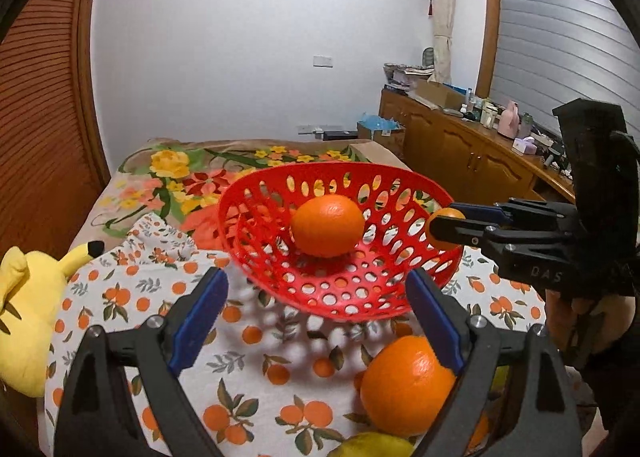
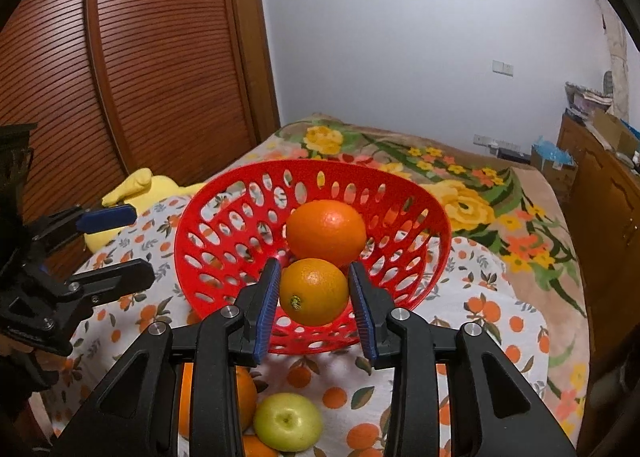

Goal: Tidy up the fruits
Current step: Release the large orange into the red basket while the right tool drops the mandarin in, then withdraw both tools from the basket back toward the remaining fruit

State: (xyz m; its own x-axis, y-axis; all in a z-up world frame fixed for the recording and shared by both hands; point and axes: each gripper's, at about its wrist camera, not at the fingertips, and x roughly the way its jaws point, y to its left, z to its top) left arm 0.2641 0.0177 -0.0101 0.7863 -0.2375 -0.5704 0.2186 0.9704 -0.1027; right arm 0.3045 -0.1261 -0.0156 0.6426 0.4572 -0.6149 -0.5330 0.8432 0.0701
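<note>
Fruit here is firm and round, with smooth peel that can slip, so pads should press at the widest part. In the left wrist view, the left gripper [image 1: 316, 305] stands wide open with nothing between its fingers; one orange [image 1: 404, 385] lies on the cloth [image 1: 248, 337] at lower right. In the right wrist view, the right gripper [image 2: 314, 297] is closed on a small orange [image 2: 314, 292] just over the red basket [image 2: 224, 193], where a bigger orange [image 2: 326, 232] rests. A green apple [image 2: 288, 421] waits at the bottom.
</note>
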